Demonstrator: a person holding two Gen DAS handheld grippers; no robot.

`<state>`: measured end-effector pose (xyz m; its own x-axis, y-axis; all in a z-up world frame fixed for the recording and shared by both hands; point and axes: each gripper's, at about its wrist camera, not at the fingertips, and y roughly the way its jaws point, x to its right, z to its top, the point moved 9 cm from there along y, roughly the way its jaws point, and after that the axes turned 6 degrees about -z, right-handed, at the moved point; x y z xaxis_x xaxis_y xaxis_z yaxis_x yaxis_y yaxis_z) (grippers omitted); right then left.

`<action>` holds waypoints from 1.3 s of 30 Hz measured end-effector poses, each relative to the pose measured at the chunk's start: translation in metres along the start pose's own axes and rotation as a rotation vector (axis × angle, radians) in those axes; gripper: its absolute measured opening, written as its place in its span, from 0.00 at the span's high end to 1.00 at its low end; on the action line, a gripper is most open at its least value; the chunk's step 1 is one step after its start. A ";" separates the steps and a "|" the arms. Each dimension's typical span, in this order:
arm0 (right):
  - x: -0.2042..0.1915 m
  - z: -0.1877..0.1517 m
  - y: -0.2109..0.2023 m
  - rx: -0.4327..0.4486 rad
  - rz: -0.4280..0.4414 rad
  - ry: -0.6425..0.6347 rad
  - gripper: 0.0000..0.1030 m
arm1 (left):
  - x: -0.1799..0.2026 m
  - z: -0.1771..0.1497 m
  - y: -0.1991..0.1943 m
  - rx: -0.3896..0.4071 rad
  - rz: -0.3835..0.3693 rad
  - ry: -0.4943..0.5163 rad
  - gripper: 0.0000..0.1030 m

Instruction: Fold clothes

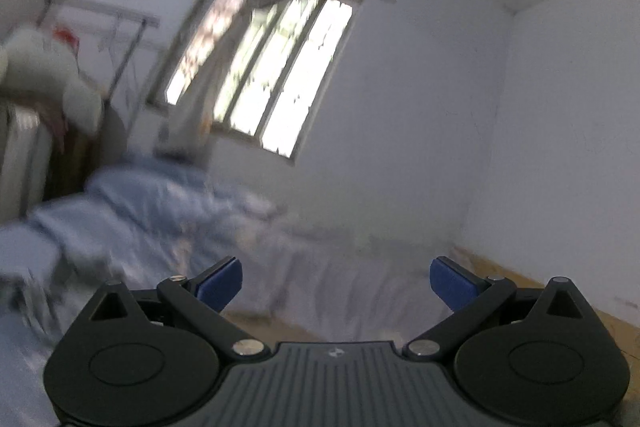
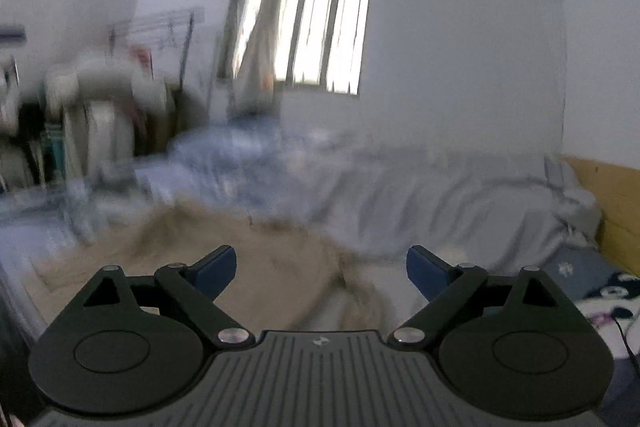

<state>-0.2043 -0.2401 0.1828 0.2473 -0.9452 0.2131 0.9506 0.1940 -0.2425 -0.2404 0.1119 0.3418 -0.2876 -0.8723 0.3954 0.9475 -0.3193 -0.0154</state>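
Observation:
Both views are blurred by motion. In the right wrist view a tan garment [image 2: 256, 259] lies spread on the pale blue bed sheet [image 2: 420, 195], just ahead of and below my right gripper [image 2: 320, 269]. That gripper stands open, its blue pads [image 2: 214, 273] wide apart with nothing between them. My left gripper [image 1: 336, 283] is open too, pointing level across the bed [image 1: 348, 279] toward the window wall, and nothing lies between its pads [image 1: 452, 281]. A thin edge of tan cloth [image 1: 276, 325] shows just below the left gripper's pads.
A crumpled blue quilt [image 2: 240, 151] is heaped at the far end of the bed under a bright window [image 2: 316, 15]. A clothes rack [image 1: 116, 27] and piled items stand at the left. A wooden headboard [image 2: 616, 203] and a dark patterned pillow [image 2: 592, 279] sit at the right.

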 end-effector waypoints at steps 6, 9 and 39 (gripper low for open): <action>-0.031 -0.092 0.088 -0.217 -0.012 -0.219 0.49 | -0.008 -0.072 0.052 -0.150 -0.041 -0.094 0.00; -0.040 -0.126 0.124 -0.282 0.004 -0.272 0.54 | -0.006 -0.106 0.083 -0.208 -0.068 -0.100 0.00; 0.020 -0.162 0.165 -0.314 0.127 0.040 0.95 | 0.060 -0.404 0.283 -0.643 -0.322 -0.300 0.01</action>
<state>-0.0730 -0.2695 -0.0064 0.3460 -0.9297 0.1265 0.8071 0.2261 -0.5454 -0.0456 -0.1808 -0.0093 -0.3976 -0.5920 0.7010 0.5303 -0.7717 -0.3510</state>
